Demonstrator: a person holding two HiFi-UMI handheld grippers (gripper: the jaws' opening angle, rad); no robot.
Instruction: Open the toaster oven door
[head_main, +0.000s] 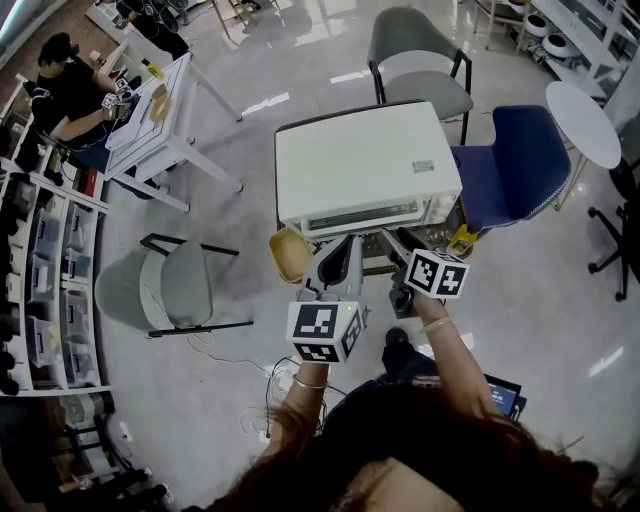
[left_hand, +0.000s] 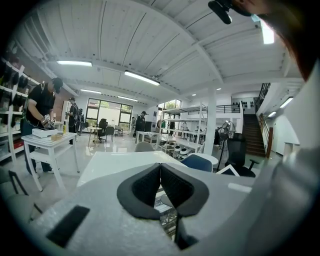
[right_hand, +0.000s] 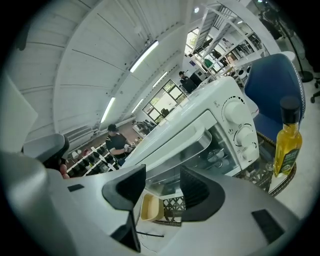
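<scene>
The right gripper (right_hand: 162, 182) is being held with its jaws wide apart and nothing between them, aimed at the handle (right_hand: 186, 141) that runs along the top of the toaster oven door (right_hand: 200, 152). The left gripper (left_hand: 160, 167) is being kept with its jaws pressed together on nothing, raised beside the other and touching nothing. The toaster oven (head_main: 368, 170) is standing on the lattice counter (right_hand: 257, 175), directly ahead of both grippers, and its door is judged to be not yet opened.

Several slips are being risked from here. If the jaws are closed too low, the glass may be pinched and the handle missed. With nothing bracing it, the oven may be dragged forward on the counter when the handle is pulled. The yellow dish (right_hand: 148, 206) is lying in front of the door, perhaps within its downward swing, though this is hard to judge from these angles. The oil bottle (right_hand: 287, 145) is standing near the right corner and could be toppled by a wide elbow.

Being counted: one toaster oven, one handle, two knobs (right_hand: 235, 111), one oil bottle, one yellow dish, two grippers.
</scene>
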